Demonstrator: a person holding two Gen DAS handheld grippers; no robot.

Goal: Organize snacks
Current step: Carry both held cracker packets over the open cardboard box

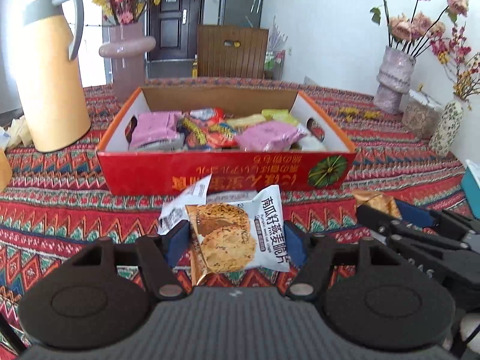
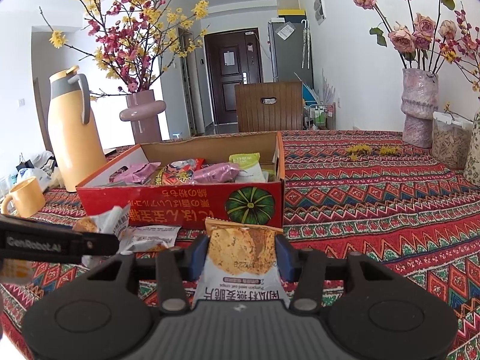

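My left gripper (image 1: 235, 237) is shut on an oat crisp packet (image 1: 237, 237), white with a biscuit picture, held just above the patterned tablecloth in front of the red snack box (image 1: 228, 177). Behind it a second white packet (image 1: 183, 207) lies on the cloth. My right gripper (image 2: 241, 255) is shut on another oat crisp packet (image 2: 243, 258), also short of the box (image 2: 180, 201). The box holds several pink, red and green snack packs. In the right wrist view the left gripper (image 2: 115, 240) comes in from the left with its packet (image 2: 114, 219). In the left wrist view the right gripper (image 1: 381, 208) shows at the right.
A tall yellow jug (image 1: 48, 90) and a pink vase (image 1: 126, 57) stand left of the box, with a yellow mug (image 2: 24, 198) nearer. Flower vases (image 1: 393, 81) and a jar of seeds (image 2: 450, 147) line the right side. A blue box edge (image 1: 471, 186) sits at the far right.
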